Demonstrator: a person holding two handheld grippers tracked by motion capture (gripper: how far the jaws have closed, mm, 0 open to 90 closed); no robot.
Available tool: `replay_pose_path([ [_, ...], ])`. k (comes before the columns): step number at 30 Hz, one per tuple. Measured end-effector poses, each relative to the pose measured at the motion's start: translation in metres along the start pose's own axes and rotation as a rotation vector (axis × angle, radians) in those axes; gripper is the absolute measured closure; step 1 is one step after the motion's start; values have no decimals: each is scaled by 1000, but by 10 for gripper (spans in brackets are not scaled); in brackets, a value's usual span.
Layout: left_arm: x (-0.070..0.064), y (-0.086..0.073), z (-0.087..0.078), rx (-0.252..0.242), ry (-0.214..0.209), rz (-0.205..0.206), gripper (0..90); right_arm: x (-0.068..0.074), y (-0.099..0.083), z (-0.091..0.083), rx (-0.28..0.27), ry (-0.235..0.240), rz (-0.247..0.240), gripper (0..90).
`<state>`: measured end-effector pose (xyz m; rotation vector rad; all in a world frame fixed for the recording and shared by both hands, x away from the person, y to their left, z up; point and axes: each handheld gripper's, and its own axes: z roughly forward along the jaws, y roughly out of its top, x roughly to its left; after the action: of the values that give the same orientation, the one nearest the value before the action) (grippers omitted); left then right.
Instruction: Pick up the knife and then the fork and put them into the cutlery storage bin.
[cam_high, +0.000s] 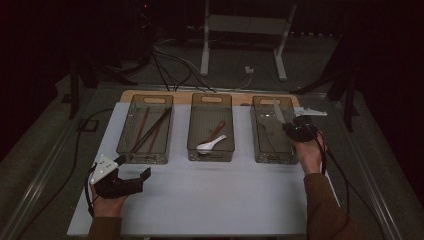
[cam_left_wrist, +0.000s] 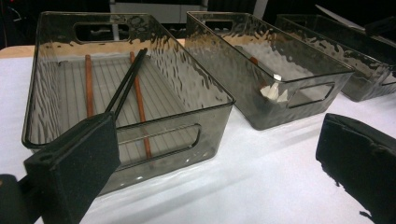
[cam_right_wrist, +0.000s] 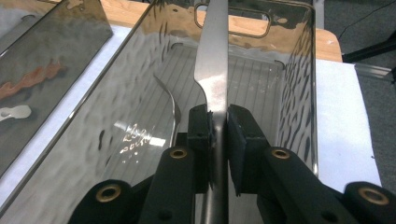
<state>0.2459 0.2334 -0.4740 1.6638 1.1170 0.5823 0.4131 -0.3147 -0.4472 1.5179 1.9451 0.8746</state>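
Three bins (cam_high: 211, 150): right hand-held gripper (cam_right_wrist: 218, 122) clamps one knife (cam_right_wrist: 213, 60); left hand-held gripper (cam_left_wrist: 219, 154) gapes wide, empty.

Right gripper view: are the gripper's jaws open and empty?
No: the right gripper has its jaws shut on a metal knife held over the right bin.

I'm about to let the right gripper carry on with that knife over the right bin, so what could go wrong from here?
The right gripper pinches the knife on a narrow part of its handle, with the long blade sticking out, so it may pivot or slip. Another metal utensil already lies in the right bin; a dropped knife could land across it. The blade may also catch the bin's wall on the way down.
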Motion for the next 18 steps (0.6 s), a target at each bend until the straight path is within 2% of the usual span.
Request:
replay_pose_path([
  [11,2,-1,-1,0,2,-6,6,-4,2,19,55,-25,24,799],
  [16,2,-1,-2,-4,5,-10,6,-3,3,23,78,-17,27,798],
  [18,3,0,-2,-5,6,-10,6,-3,3,24,103,-4,39,795],
])
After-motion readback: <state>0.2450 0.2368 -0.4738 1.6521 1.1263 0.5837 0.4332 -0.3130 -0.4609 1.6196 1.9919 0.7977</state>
